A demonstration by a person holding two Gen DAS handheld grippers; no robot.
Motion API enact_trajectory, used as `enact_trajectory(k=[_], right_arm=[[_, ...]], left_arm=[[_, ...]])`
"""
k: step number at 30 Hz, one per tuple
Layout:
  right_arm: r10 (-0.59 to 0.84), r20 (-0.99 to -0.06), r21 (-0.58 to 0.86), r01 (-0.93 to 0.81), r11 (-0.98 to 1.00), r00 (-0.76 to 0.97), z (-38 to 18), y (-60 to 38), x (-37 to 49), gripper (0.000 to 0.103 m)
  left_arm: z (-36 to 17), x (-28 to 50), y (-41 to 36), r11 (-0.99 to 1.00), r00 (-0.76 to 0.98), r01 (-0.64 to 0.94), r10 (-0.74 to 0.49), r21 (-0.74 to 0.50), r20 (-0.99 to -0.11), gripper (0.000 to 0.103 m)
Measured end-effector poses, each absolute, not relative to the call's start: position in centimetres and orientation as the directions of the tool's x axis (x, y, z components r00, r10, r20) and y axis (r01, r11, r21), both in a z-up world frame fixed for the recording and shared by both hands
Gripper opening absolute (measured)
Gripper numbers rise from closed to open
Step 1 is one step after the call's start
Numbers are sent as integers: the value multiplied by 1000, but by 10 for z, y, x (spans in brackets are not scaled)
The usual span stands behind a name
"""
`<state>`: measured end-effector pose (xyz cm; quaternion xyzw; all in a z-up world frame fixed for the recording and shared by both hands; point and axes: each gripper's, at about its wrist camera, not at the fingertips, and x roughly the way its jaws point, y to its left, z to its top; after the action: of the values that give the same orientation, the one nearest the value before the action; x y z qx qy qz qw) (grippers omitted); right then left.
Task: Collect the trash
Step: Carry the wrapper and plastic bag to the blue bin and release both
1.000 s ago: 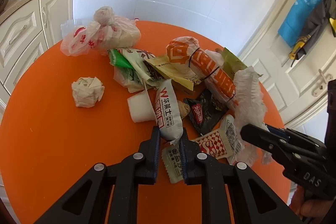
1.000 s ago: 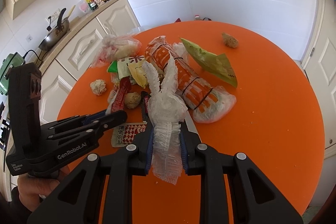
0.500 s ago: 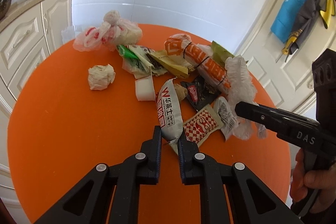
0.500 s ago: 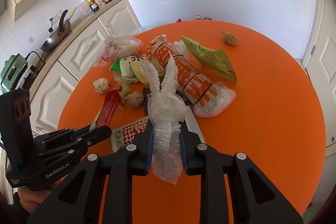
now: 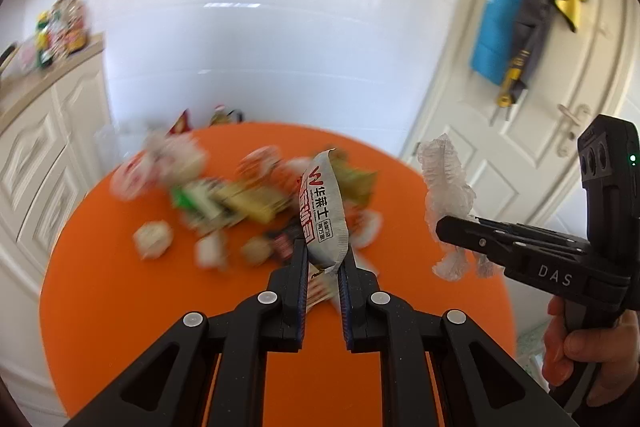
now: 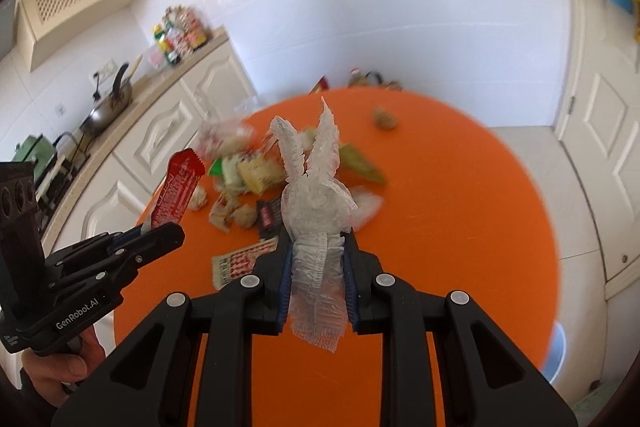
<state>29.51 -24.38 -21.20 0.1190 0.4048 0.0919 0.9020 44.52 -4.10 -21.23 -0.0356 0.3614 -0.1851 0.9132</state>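
We see two black hand-held grippers held above a round orange counter strewn with trash.

The left hand-held gripper is pressed together on the lower end of a white and red snack wrapper, which stands up from between its fingers, clear of the counter. From the right wrist camera, the same wrapper shows its red side, sticking up from the left hand-held gripper off to the left, with a hand gripping its handle at the bottom corner.

The right hand-held gripper is pinching a crumpled clear plastic glove. Two of the glove's finger parts rise up like ears beyond the fingertips, and its cuff hangs down behind them. In the left wrist view, this hand-held gripper sits to the right, with the glove bunched above and below its tip, and a hand around its handle.

Beyond both hand-held grippers, the rest of the trash pile lies on the counter, blurred: yellow, green and dark wrappers, crumpled paper balls and a white bag. A flat red-and-white checked packet lies just to the left of the right hand-held gripper's fingers. A small brown lump sits apart on the far side of the counter.
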Motion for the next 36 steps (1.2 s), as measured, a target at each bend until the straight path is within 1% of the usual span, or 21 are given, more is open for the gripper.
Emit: enact_trajectory(k=[5, 10, 15, 20, 23, 26, 29, 34, 35, 36], right_arm=[[181, -668, 274, 13, 962, 722, -185, -288, 265, 22], [50, -642, 262, 157, 952, 765, -169, -356, 220, 22], [-83, -653, 262, 328, 908, 753, -176, -433, 172, 22], [-171, -695, 264, 469, 843, 699, -203, -505, 132, 22], [-190, -730, 271, 533, 801, 656, -230, -539, 117, 22], [-173, -771, 291, 580, 761, 613, -265, -569, 110, 22], [-137, -812, 309, 617, 724, 567, -303, -594, 110, 22], [-58, -856, 345, 651, 676, 514, -361, -619, 117, 22], [-45, -862, 349, 657, 668, 504, -372, -624, 119, 22], [-34, -866, 356, 661, 660, 500, -380, -631, 119, 25]], left_arm=[[-186, 441, -99, 888, 653, 424, -437, -180, -619, 10], [-174, 440, -178, 812, 579, 555, -534, -182, -616, 10], [-177, 432, -263, 721, 472, 663, -611, -202, -635, 10], [-192, 418, -347, 627, 341, 744, -653, -231, -676, 10], [-208, 412, -391, 585, 264, 774, -648, -245, -714, 10], [-231, 410, -430, 553, 180, 789, -626, -268, -759, 10], [-260, 417, -463, 542, 100, 789, -580, -291, -808, 10], [-314, 428, -512, 557, -15, 773, -462, -304, -887, 11], [-320, 432, -518, 562, -24, 769, -450, -304, -893, 11], [-330, 433, -525, 570, -44, 761, -429, -309, -902, 12]])
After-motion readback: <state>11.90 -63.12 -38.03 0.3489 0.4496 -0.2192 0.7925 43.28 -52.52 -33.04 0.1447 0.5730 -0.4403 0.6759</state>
